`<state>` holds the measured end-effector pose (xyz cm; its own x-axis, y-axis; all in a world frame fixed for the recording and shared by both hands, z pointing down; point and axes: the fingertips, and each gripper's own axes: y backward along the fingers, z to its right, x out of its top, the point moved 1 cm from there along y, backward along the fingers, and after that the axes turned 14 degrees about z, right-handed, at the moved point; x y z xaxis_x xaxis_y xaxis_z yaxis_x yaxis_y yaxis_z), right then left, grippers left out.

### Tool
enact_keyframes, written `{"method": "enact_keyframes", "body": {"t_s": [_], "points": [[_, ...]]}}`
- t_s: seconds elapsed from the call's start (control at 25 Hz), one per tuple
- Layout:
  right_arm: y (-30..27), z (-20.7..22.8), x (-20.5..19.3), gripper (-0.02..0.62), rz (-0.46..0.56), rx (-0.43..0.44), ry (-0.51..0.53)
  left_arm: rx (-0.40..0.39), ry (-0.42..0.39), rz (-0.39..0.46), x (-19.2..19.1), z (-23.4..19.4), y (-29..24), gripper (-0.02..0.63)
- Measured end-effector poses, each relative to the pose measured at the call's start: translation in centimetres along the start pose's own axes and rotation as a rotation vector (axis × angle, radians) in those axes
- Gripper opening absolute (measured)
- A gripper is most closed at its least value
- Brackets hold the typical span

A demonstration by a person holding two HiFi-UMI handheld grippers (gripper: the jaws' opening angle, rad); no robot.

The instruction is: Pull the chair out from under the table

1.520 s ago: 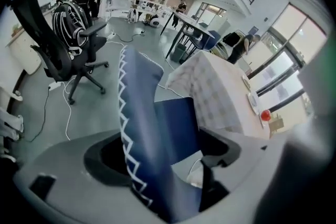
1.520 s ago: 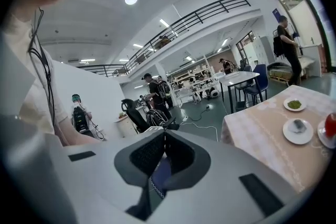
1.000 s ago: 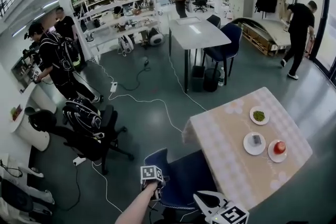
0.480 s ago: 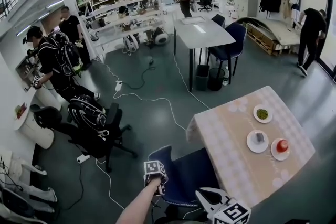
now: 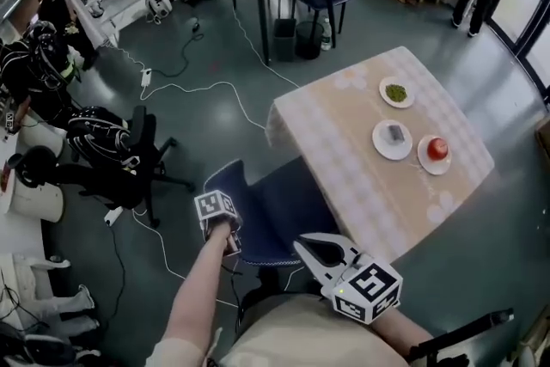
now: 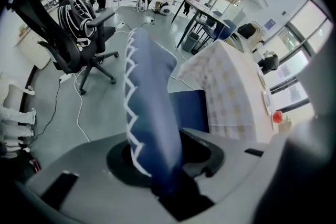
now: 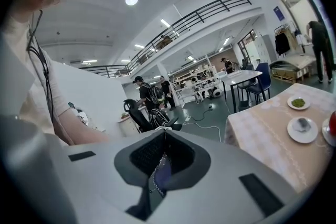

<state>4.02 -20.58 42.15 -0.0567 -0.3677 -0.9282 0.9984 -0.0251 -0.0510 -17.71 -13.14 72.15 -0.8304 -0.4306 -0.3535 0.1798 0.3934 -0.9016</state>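
Note:
A blue chair stands pushed against the near left side of a table covered in a beige checked cloth. Its seat reaches under the cloth's edge. My left gripper points steeply down onto the top of the chair's backrest. Its jaws have just been closing and now pinch the backrest between them. My right gripper hovers near my body, to the right of the chair, with its jaws together and nothing in them.
Three plates sit on the table: one with greens, one with a grey object, one with a red fruit. A black office chair carrying a backpack stands to the left. White cables cross the grey floor.
The head view has swung downward, so the table now sits higher in the picture. My left gripper stays on the top of the backrest. The chair does not look moved.

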Motion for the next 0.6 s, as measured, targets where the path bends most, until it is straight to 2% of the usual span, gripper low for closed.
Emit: {"method": "enact_keyframes", "body": {"t_s": [0.4, 0.6], "points": [[-1.3, 0.6, 0.7, 0.009, 0.025, 0.025, 0.07, -0.017, 0.005, 0.014, 0.7, 0.3, -0.2, 0.135], [-2.3, 1.2, 1.2, 0.009, 0.02, 0.03, 0.152, -0.071, 0.056, 0.039, 0.7, 0.6, 0.2, 0.19]]}}
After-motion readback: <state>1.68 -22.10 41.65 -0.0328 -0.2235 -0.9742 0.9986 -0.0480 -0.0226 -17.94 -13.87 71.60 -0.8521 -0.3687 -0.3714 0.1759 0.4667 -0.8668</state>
